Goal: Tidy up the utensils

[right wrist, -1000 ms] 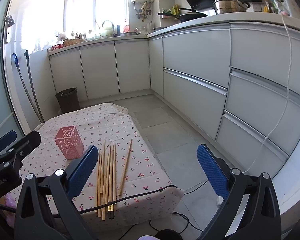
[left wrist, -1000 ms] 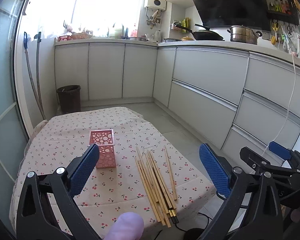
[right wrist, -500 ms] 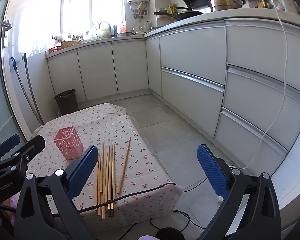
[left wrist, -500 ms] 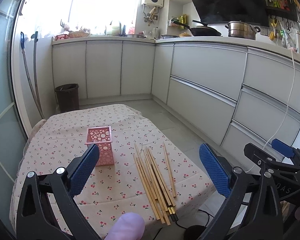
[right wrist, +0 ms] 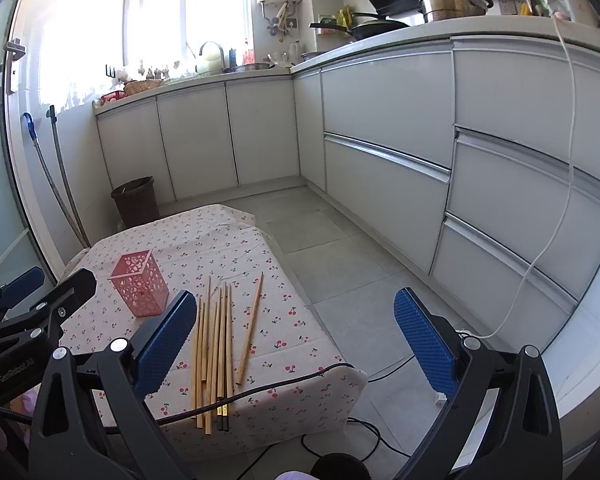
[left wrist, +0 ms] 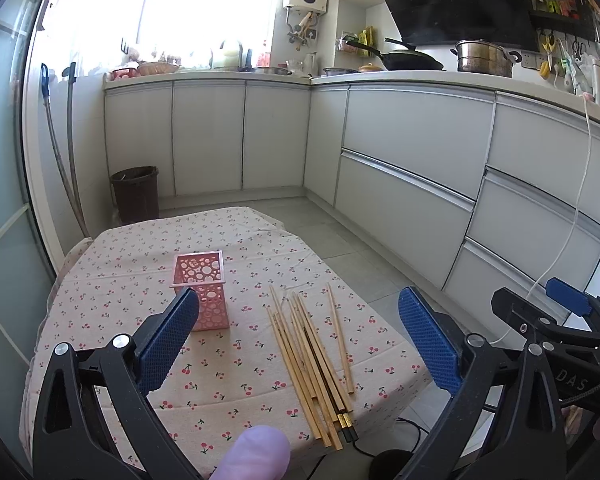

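Wooden chopsticks lie loose on the desk, long axes running away from both cameras, right of the pink holder; right gripper nearer; left gripper likewise empty, jaws spread.

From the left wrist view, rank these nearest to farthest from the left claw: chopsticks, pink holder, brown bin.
1. Pink holder: on the cloth, just past the left claw's left finger. The chopsticks, lying between the fingers toward the right, are too close to call against it.
2. Brown bin: on the floor beyond the table, far left.
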### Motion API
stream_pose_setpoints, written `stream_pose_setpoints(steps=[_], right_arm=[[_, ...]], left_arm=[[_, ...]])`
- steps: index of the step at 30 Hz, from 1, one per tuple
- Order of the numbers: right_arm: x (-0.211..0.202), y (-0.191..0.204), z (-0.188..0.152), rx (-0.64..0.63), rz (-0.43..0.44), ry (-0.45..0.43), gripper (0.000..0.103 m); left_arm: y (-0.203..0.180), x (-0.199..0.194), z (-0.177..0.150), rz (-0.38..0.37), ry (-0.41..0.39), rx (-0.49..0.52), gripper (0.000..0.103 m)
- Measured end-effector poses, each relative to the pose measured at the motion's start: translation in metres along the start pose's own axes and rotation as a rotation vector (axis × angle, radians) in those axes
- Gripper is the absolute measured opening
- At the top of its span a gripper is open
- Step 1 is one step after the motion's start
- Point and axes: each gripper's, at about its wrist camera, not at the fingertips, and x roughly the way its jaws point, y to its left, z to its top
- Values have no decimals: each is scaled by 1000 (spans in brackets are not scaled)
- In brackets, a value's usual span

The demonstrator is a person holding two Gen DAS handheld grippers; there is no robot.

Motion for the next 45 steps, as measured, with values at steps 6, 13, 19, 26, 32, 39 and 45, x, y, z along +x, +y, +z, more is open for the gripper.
stream_pose_setpoints(steps=[6,13,19,26,32,39,45], right_arm=[[0,1,-1,2,1,3,96],[1,3,-2,2,1,5,96],[1,3,-3,1,2,8,96],[1,3,-2,3,3,10,96],[2,3,-2,4,4,14,96],[3,2,-2,5,6,17,96],[2,3,-2,5,5,17,96]], left_arm=[[0,0,0,2,1,2,96],[-1,2,0,3,4,4,96],[1,1,-1,6,4,5,96],[0,3,-1,6,6,5,96],[0,3,-2,7,7,6,96],[2,3,-4,9,9,6,96],[3,4,-6,10,13,6,96]])
